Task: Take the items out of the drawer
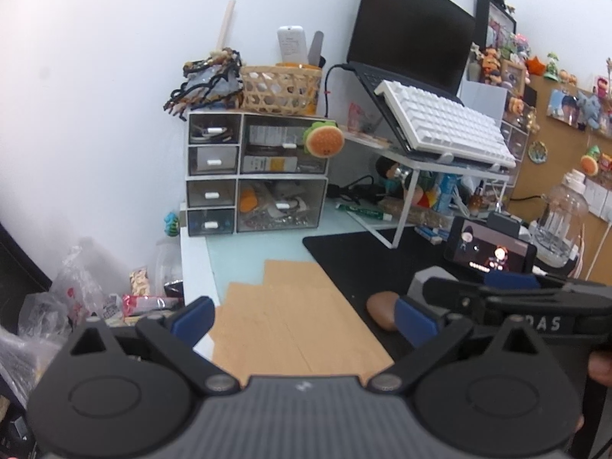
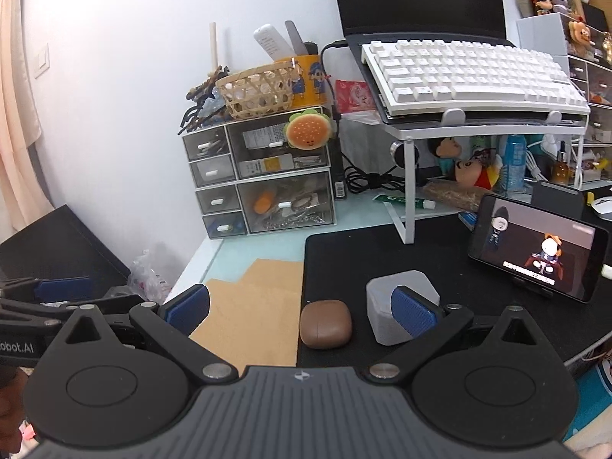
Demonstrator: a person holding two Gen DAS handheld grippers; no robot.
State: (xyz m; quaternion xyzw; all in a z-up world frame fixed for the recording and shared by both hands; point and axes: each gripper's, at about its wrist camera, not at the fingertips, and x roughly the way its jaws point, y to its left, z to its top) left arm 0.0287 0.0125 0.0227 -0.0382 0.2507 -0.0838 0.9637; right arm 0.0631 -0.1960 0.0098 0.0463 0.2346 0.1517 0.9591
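The small clear drawer unit (image 1: 256,176) (image 2: 264,179) stands against the wall at the desk's back left, with every drawer pushed in. My left gripper (image 1: 304,321) is open wide over a tan cardboard sheet (image 1: 290,317), well short of the drawers, with nothing between its fingers. My right gripper (image 2: 302,311) is open too. A brown rounded case (image 2: 325,323) (image 1: 382,310) lies on the black mat between its fingers, and neither pad touches it. A grey box (image 2: 405,279) sits just behind the right blue pad (image 2: 415,313).
A woven basket (image 2: 256,91) and a burger plush (image 2: 308,128) sit on and beside the drawer unit. A white stand (image 2: 409,199) carries a keyboard (image 2: 470,69) and a laptop. A propped phone (image 2: 535,252) stands at the right. Bags lie past the desk's left edge (image 1: 195,267).
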